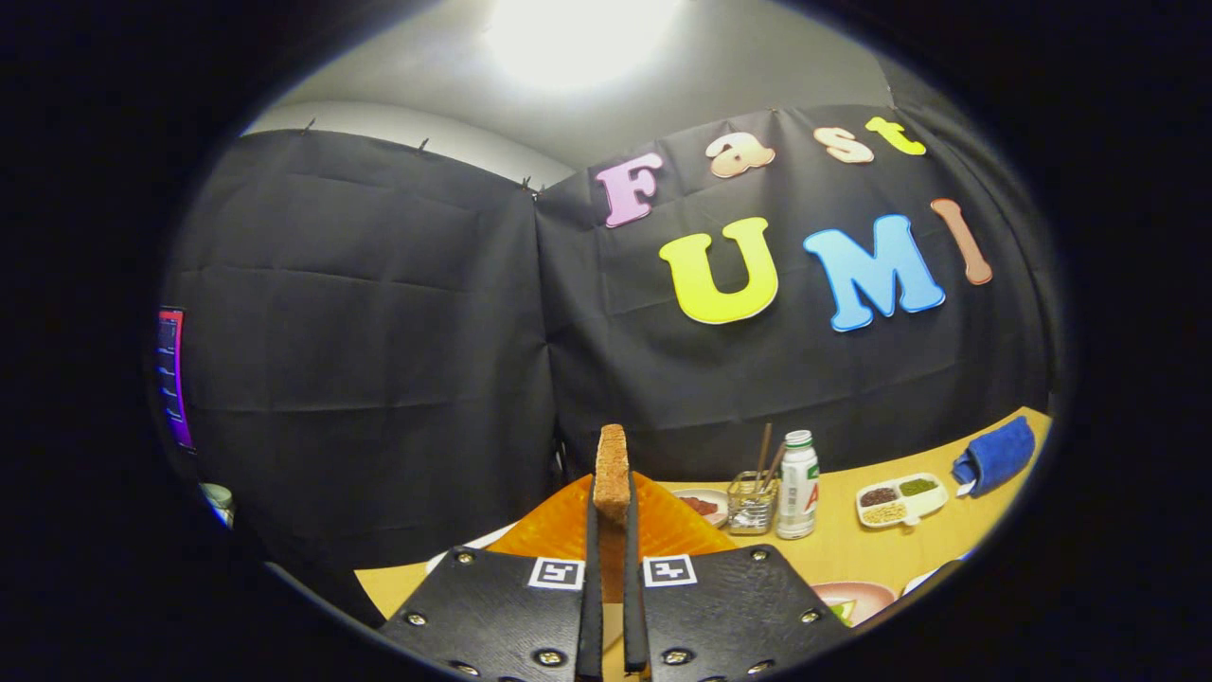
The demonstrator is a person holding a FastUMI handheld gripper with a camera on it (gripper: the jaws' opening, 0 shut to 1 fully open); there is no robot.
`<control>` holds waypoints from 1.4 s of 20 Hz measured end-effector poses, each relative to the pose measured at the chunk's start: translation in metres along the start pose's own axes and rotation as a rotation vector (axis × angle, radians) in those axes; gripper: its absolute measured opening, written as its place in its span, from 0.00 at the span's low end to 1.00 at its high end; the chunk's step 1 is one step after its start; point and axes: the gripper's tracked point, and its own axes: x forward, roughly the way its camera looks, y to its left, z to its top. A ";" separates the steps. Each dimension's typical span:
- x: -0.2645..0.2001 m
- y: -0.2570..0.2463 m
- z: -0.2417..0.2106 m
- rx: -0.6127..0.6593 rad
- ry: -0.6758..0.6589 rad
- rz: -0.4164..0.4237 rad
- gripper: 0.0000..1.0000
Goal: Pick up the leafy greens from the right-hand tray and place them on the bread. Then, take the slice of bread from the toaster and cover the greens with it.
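Observation:
A slice of toasted bread [612, 474] stands on edge between my fingers, its brown crust pointing up. My gripper [611, 516] is shut on it, both fingers pressing its flat sides. The slice is held up above an orange toaster top [559, 530] that lies just beyond the fingers. To the right of the fingers, low down, part of a pinkish plate [852, 599] with something green on it peeks out.
On the wooden table [852, 554] beyond the fingers stand a small dish [703, 505], a glass jar with chopsticks [754, 500], a white bottle [798, 485], a white divided dish of grains [900, 499] and a rolled blue cloth [996, 456]. Black cloth walls the booth.

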 end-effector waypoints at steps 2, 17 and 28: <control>-0.014 -0.030 -0.005 -0.029 0.010 -0.068 0.09; -0.095 -0.166 -0.079 -0.120 0.188 -0.398 0.08; -0.078 -0.121 -0.126 -0.175 0.264 -0.309 0.09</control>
